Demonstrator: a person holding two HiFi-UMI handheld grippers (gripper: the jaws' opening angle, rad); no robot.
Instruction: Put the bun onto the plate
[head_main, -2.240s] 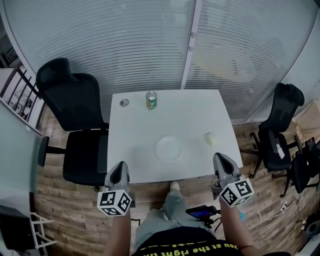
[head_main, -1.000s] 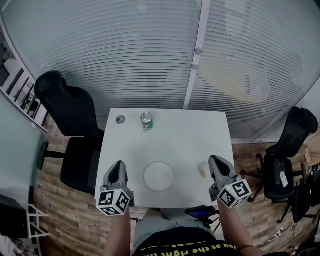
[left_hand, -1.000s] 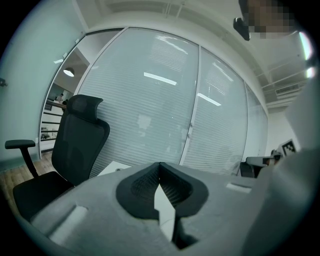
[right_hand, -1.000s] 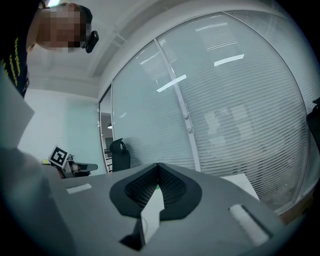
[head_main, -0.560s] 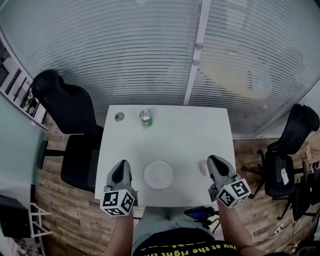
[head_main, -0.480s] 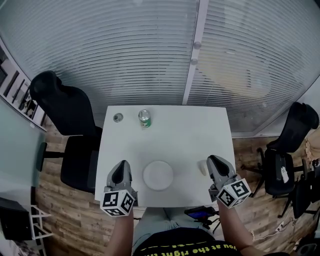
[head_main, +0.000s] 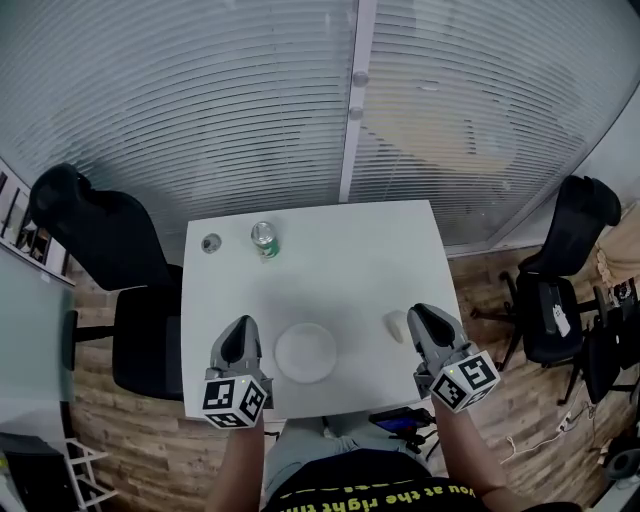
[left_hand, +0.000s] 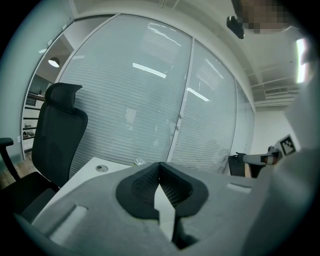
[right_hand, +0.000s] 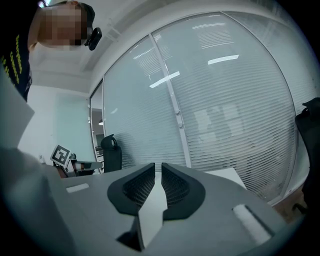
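Now the bun (head_main: 396, 325) lies beside the plate (head_main: 305, 352); left hand-held gripper (left_hand: 160, 168) closed, right hand-held gripper (right_hand: 158, 171) just opening slightly, empty

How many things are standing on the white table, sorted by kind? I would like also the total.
Pale oval bun: 1
White round plate: 1
Green metal drink can: 1
Small grey round object, too small to identify: 1
Total: 4
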